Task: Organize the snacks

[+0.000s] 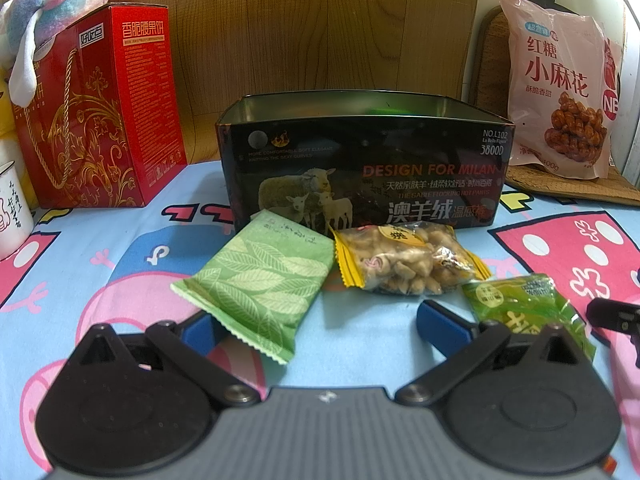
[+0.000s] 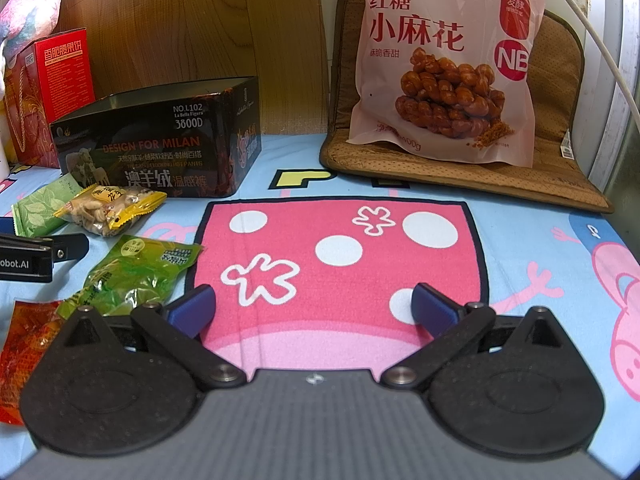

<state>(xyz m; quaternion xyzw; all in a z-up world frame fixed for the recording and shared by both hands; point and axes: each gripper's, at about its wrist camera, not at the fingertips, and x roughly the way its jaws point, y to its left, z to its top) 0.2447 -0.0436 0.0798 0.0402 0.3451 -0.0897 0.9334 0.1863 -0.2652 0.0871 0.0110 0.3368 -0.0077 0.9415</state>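
Note:
An open black tin box (image 1: pixel 360 172) stands in the middle of the cartoon-print cloth. In front of it lie a green leaf-print packet (image 1: pixel 260 292), a yellow-edged packet of nuts (image 1: pixel 408 260) and a clear green packet (image 1: pixel 524 312). My left gripper (image 1: pixel 320 326) is open, and the leaf packet's near end lies just inside its left finger (image 1: pixel 200 328). My right gripper (image 2: pixel 312 310) is open over the pink spotted patch with nothing between its fingers. The green packet (image 2: pixel 136 272) and an orange-red packet (image 2: pixel 24 352) lie to its left, the tin (image 2: pixel 160 148) further back.
A red gift box (image 1: pixel 100 112) with a plush toy (image 1: pixel 52 12) on top stands at the back left, a white mug (image 1: pixel 12 212) beside it. A large pink bag of twisted dough snacks (image 2: pixel 444 60) leans on a brown mat (image 2: pixel 560 168) at the back right. A wooden panel backs the table.

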